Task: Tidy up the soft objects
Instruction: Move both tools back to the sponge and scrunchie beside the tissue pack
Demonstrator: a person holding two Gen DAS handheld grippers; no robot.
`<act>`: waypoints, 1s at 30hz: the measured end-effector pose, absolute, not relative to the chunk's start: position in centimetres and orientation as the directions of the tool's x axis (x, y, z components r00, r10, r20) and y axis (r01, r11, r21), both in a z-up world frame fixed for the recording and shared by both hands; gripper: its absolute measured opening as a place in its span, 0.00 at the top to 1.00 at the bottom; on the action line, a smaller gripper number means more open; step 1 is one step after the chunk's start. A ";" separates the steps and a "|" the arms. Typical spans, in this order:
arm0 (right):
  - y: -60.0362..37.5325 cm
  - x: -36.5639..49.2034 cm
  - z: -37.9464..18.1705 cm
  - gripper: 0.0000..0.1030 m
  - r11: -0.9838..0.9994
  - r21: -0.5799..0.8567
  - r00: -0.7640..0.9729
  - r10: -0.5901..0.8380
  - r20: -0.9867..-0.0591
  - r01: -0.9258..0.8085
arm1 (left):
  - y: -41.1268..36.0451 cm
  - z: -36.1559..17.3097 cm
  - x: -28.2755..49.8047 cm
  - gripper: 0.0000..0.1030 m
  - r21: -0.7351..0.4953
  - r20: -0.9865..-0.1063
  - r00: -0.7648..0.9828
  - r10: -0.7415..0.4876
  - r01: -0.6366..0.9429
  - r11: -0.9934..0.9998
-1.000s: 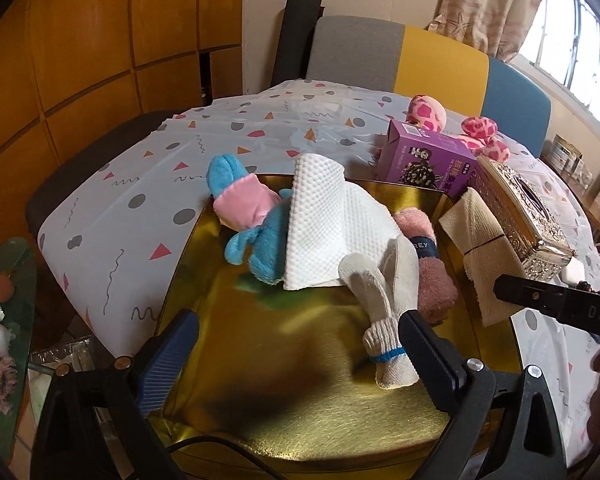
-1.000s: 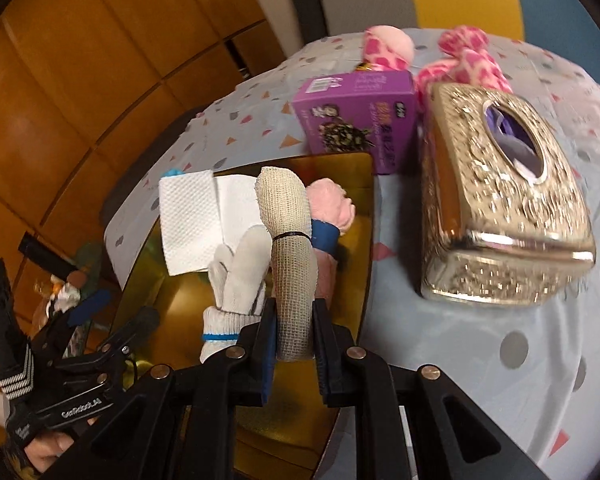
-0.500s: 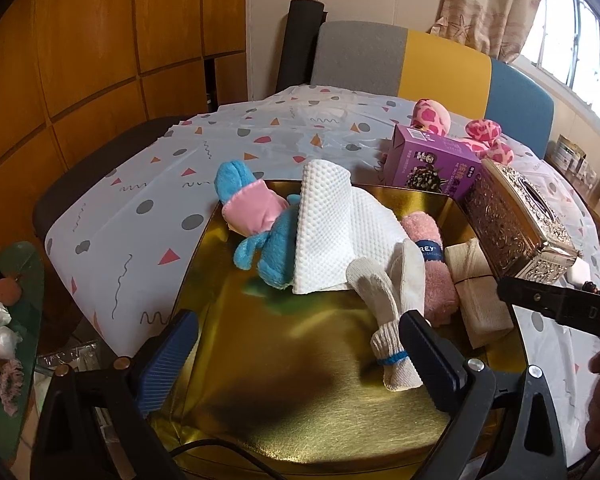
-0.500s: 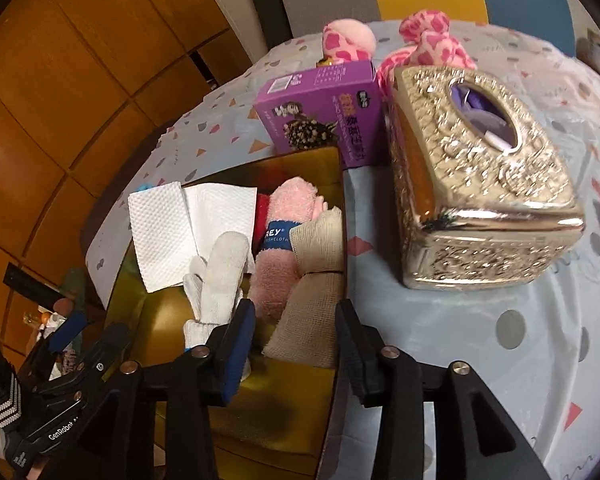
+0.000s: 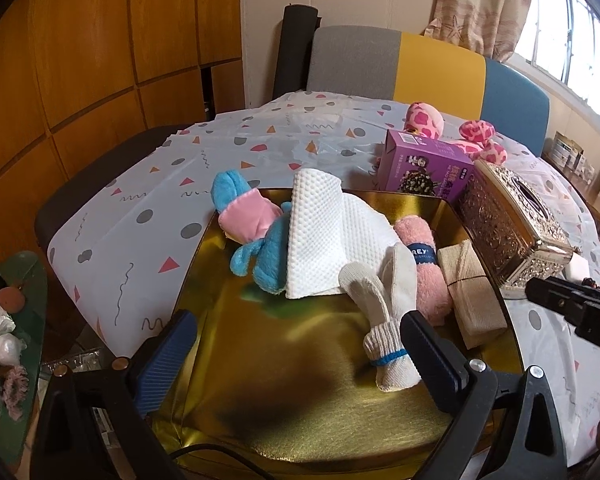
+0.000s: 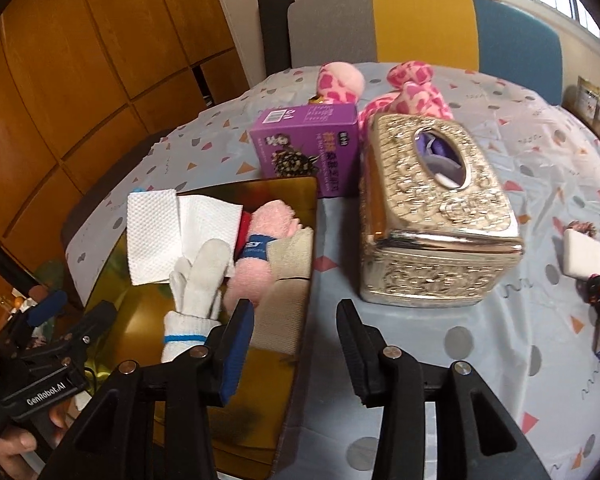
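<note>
Released since a second ago, the beige cloth roll (image 5: pixel 470 288) now lies in the gold tray (image 5: pixel 284 360) at its right edge, no longer clamped upright in the right tongs (image 6: pixel 296 344). Those tongs have parted and backed away; they stand partly open with nothing between them, over the tray's edge and the desk (image 6: pixel 500 320). The roll's long axis runs from the tray's near side toward the far side, parallel to the pink rolled towel (image 5: pixel 424 264) it touches. That towel wears a blue band reading "REY". The white glove (image 5: pixel 384 312) lies on its other side, cuff toward the camera, beside the paper towel (image 5: pixel 324 236) and blue plush (image 5: pixel 256 236). The left tongs (image 5: pixel 300 356) hover wide open and empty over the tray; their body reads "GenRobot.AI".
</note>
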State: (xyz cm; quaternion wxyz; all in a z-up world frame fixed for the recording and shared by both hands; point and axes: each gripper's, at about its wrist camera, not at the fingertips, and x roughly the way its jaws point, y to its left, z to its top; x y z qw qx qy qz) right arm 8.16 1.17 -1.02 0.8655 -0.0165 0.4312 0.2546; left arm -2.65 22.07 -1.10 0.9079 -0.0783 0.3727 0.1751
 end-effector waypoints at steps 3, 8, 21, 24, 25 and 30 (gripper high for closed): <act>0.3 8.2 -1.0 0.58 0.879 0.184 0.512 0.414 -0.752 -0.441 | 21.8 -1.1 -2.7 0.01 -0.006 -0.705 0.660 0.258 -0.370 0.929; -1.6 8.6 -0.6 0.56 0.895 0.176 0.540 0.394 -0.743 -0.411 | 21.1 -1.1 -2.7 0.01 0.004 -0.705 0.662 0.255 -0.356 0.934; -11.1 10.8 0.7 0.32 0.956 0.149 0.649 0.283 -0.706 -0.254 | 18.9 0.1 -2.7 0.00 -0.004 -0.658 0.727 0.196 -0.264 0.965; -14.5 11.8 0.8 0.32 0.974 0.139 0.672 0.225 -0.706 -0.179 | 17.9 0.6 -2.5 0.00 0.004 -0.648 0.741 0.175 -0.226 0.974; -15.9 12.3 0.8 0.32 0.979 0.139 0.679 0.202 -0.706 -0.146 | 17.4 0.8 -2.3 0.00 0.011 -0.643 0.747 0.168 -0.210 0.978; -23.0 13.9 0.3 0.32 0.991 0.123 0.709 0.055 -0.703 0.045 | 15.5 1.6 -1.6 0.00 0.001 -0.644 0.757 0.108 -0.141 0.990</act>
